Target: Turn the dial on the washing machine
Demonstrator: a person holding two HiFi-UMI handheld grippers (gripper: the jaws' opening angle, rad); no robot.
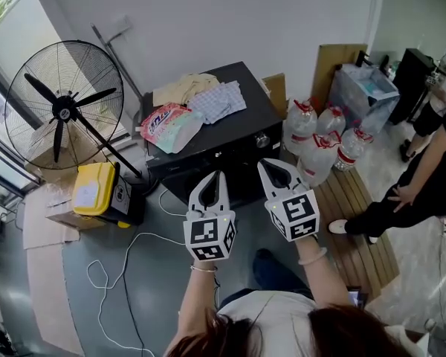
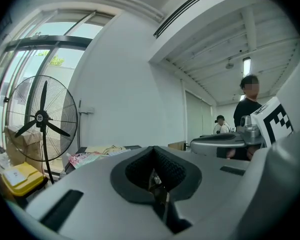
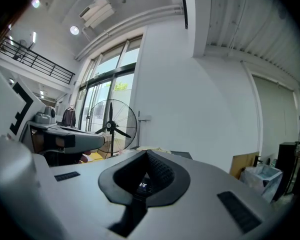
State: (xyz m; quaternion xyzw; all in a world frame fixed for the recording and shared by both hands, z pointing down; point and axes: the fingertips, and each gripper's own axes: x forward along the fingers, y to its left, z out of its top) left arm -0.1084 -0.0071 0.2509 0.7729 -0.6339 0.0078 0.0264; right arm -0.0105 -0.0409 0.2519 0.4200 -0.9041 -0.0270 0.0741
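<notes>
A fan stands at the left, a yellow box below it. A pink bag lies just beside a checked cloth — water bottles cluster at the right, by wooden slats.

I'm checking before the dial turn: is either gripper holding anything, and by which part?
Nothing is held. The left gripper and right gripper are both shut and empty.

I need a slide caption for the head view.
Left gripper and right gripper, both shut, face the black washing machine; its dial untouched.
</notes>
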